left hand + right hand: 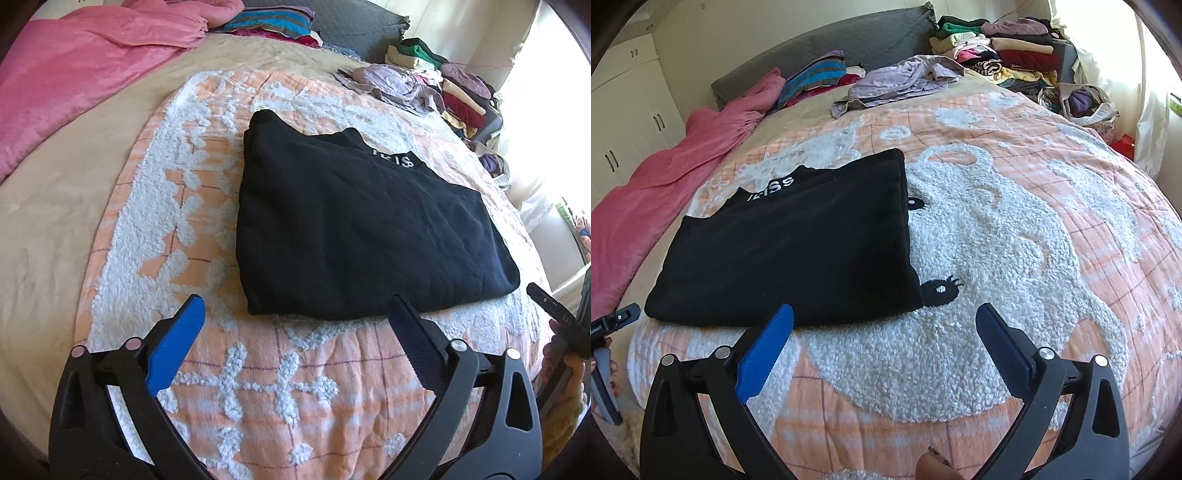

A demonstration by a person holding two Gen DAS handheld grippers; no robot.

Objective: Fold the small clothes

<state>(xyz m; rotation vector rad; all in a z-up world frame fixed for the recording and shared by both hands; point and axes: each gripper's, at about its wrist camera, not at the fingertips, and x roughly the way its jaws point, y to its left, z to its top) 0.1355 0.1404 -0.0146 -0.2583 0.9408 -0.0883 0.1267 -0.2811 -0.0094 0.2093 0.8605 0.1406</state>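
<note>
We are looking across an orange-and-white quilt [1015,229] where a folded black garment [362,229] is lying flat near its front edge. We are holding the left gripper [299,314] and right gripper [884,317] spread wide and empty, just short of the garment's near edge.

Left gripper [295,314] tipped downward, jaws spread wide, nothing between the pads, blue finger [177,343] on one side and dark finger [413,343] on the other. Right gripper [884,314] same story: angled down, jaws wide apart, empty. A hand [565,365] wraps the right gripper's handle at frame edge; the other hand [604,373] grips the left handle.
</note>
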